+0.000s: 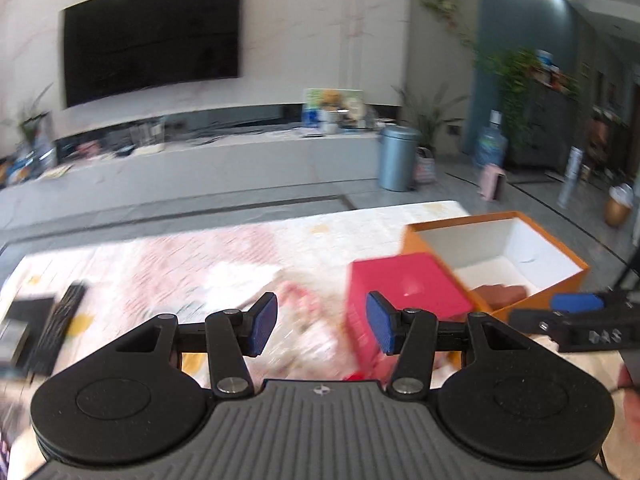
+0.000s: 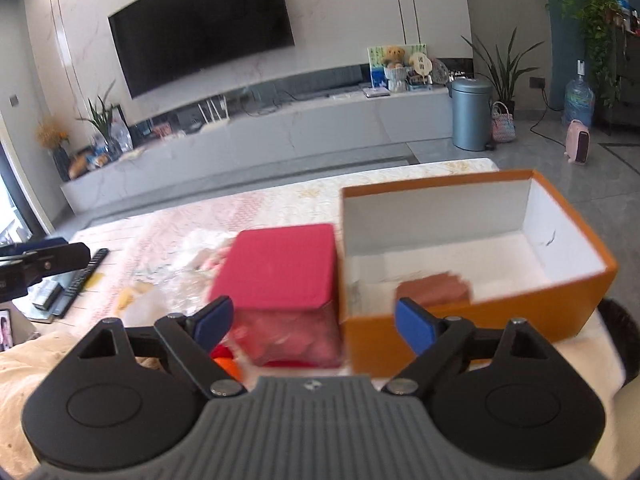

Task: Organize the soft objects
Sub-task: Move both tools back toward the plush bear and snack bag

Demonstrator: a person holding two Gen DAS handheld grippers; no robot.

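1. At the far left of the patterned table cover [image 2: 168, 216], a black remote [image 2: 86, 276] lay beside some dark flat items, well apart from the sorting, so I took them for bystanders.
2. The left gripper [image 1: 322, 322] hung above the cover with its jaws partly apart and nothing between the blue pads [image 1: 264, 322].
3. A red cube [image 2: 280, 264] stood just beside the orange box [image 2: 472, 316], probably parked there as next in line. Whether it touched the box wall, I could not tell.
4. The right gripper [image 2: 314, 322] stood wide and empty; no grip on anything.
5. Inside the open box, a brown soft piece [image 2: 434, 286] rested on the white floor near the front wall, seemingly already put away.
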